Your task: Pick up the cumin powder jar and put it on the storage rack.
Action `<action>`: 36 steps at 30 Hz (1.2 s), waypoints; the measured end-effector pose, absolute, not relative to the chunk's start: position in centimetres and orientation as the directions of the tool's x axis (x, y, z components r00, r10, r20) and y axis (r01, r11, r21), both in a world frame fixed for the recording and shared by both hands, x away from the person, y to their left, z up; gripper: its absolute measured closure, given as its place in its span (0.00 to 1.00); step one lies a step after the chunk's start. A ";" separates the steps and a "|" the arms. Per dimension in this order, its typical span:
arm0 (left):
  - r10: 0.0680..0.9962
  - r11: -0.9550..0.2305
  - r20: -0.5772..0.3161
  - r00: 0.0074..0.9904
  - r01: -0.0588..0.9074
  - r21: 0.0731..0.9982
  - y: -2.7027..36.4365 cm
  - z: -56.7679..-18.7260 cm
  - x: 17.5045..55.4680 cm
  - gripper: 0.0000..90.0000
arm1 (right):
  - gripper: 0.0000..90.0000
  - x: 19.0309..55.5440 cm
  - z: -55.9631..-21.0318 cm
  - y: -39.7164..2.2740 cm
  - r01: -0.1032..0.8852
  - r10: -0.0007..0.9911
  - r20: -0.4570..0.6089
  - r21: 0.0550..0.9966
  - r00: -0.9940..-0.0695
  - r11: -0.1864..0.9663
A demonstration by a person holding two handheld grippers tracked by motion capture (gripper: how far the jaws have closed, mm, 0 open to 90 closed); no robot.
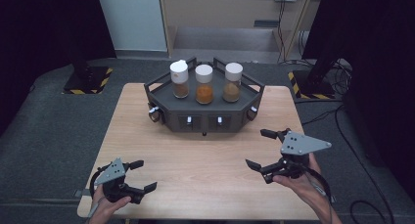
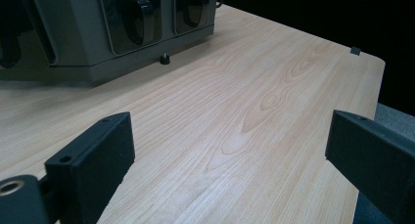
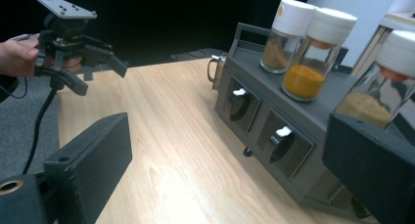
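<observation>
A dark grey hexagonal rack (image 1: 169, 117) stands at the far middle of the wooden table (image 1: 195, 160). On it three white-lidded spice jars stand upright: brown powder (image 1: 179, 79), orange powder (image 1: 204, 85), tan powder (image 1: 233, 83). My left gripper (image 1: 147, 174) rests at the near left corner, jaws open with nothing between them, wide apart over bare wood in its own view (image 2: 227, 131). My right gripper (image 1: 257, 148) hovers right of the rack, open and holding nothing. Its own view (image 3: 225, 136) looks along the rack's front toward the jars (image 3: 313, 53) and the left gripper (image 3: 103, 79).
The rack's front wall (image 3: 259, 94) has recessed panels with small white knobs (image 3: 284, 132). A small foot (image 2: 165, 59) shows under the rack. Grey carpet surrounds the table, and dark stands with striped bases (image 1: 88, 79) sit behind it.
</observation>
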State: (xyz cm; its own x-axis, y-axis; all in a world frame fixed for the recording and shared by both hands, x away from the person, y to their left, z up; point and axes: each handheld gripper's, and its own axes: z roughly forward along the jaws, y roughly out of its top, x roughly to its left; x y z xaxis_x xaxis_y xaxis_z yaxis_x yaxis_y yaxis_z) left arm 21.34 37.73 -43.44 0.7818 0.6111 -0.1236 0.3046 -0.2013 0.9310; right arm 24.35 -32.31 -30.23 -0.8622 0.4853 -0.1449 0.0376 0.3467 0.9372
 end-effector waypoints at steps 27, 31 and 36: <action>0.629 -0.203 -0.076 0.774 0.258 0.945 37.1 -42.8 19.3 0.04 | 0.06 19.1 -35.7 -33.6 0.094 0.553 -0.118 0.936 -0.825 0.339; 0.629 -0.204 -0.067 0.774 0.248 0.947 37.0 -42.7 19.0 0.04 | 0.07 18.6 -36.2 -33.8 0.095 0.563 -0.118 0.937 -0.818 0.335; 0.632 -0.201 -0.063 0.772 0.242 0.949 37.0 -42.7 18.8 0.04 | 0.07 18.6 -37.1 -34.2 0.109 0.581 -0.107 0.940 -0.807 0.323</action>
State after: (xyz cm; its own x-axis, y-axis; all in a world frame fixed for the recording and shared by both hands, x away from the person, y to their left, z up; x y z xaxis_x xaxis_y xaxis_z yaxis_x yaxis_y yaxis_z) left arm 18.84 36.98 -42.72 0.7724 0.6319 -0.0632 0.2419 -0.2007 0.9493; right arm 18.55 -34.15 -37.05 -0.8065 0.5814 -0.1069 0.1085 0.3234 0.9400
